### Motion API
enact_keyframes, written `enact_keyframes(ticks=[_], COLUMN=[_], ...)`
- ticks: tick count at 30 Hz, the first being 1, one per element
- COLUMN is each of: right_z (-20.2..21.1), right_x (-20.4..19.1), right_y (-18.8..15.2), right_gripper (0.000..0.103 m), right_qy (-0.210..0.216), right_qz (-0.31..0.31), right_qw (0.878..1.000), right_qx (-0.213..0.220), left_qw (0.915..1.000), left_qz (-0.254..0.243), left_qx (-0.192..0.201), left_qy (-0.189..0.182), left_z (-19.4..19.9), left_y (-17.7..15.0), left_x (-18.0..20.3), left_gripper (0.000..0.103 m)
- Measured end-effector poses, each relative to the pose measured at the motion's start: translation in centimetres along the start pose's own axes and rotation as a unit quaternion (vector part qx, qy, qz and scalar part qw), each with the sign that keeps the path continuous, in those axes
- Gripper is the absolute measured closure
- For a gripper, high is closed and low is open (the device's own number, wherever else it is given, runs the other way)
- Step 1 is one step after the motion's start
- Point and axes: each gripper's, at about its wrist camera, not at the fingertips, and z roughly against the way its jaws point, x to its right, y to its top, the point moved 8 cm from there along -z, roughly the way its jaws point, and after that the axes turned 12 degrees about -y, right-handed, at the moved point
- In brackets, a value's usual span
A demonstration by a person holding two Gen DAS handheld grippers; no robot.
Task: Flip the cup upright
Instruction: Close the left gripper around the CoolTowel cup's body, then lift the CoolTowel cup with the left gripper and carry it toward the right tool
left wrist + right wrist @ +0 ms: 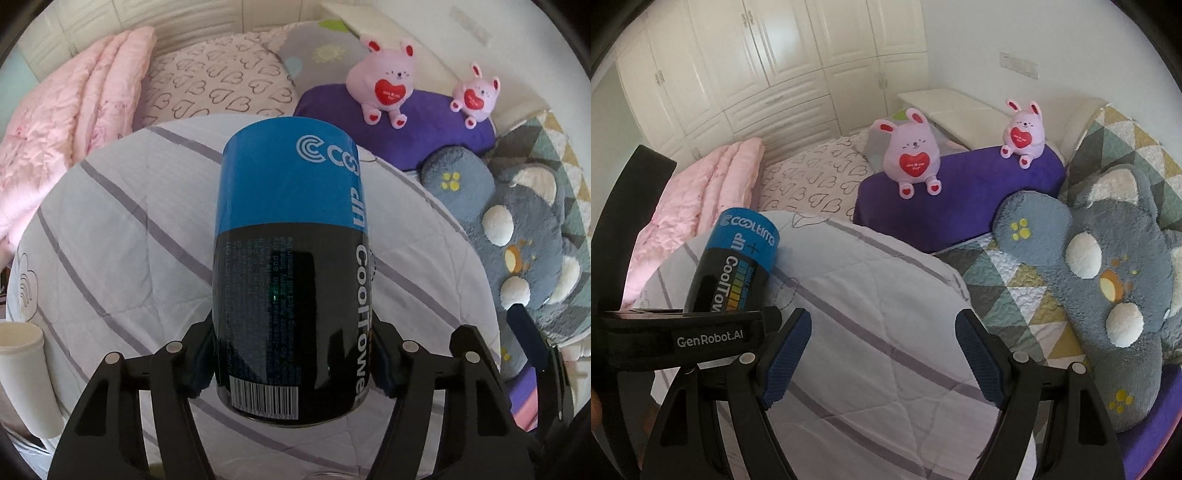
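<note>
The cup is a tall black-and-blue cylinder (pixel 291 266) printed "CoolTowel". In the left wrist view it fills the middle, blue end pointing away, barcode end near the camera. My left gripper (pixel 291 365) is shut on its black lower part, blue pads pressed on both sides, and holds it above a white striped quilt (pixel 122 236). In the right wrist view the cup (pixel 735 269) leans at the left, behind the left gripper's black body (pixel 679 339). My right gripper (pixel 882 354) is open and empty over the quilt (pixel 879 306).
A white cup (pixel 22 373) stands at the left edge. Pink folded blanket (pixel 701 199), heart-print pillow (pixel 812 177), purple cushion (pixel 960 192) with two pink bunny toys (pixel 912 155), grey plush (pixel 1100 280) and a patchwork quilt (pixel 1008 291) lie on the bed. White wardrobes (pixel 775 66) stand behind.
</note>
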Motion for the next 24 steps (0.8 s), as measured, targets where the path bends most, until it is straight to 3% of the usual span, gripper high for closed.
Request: enact_keyframes(ticks=[12,24], right_z=[2.6,12.9], right_x=[-1.9,-5.6], right_y=[0.0,-0.9], right_gripper=[0.021,0.021], right_qy=[0.017,0.030], right_qz=[0.020,0.057], right_qw=[1.000,0.995], right_qx=[0.012,0.078], left_qw=[0.9990,0.9921], left_qz=[0.010,0.000], left_qx=[0.043,0.125], left_qy=[-0.008,-0.011], left_z=[5.2,16.8], left_y=[-1.7,-7.5], left_x=[-0.8,-2.2], left_gripper=[0.035,0.035])
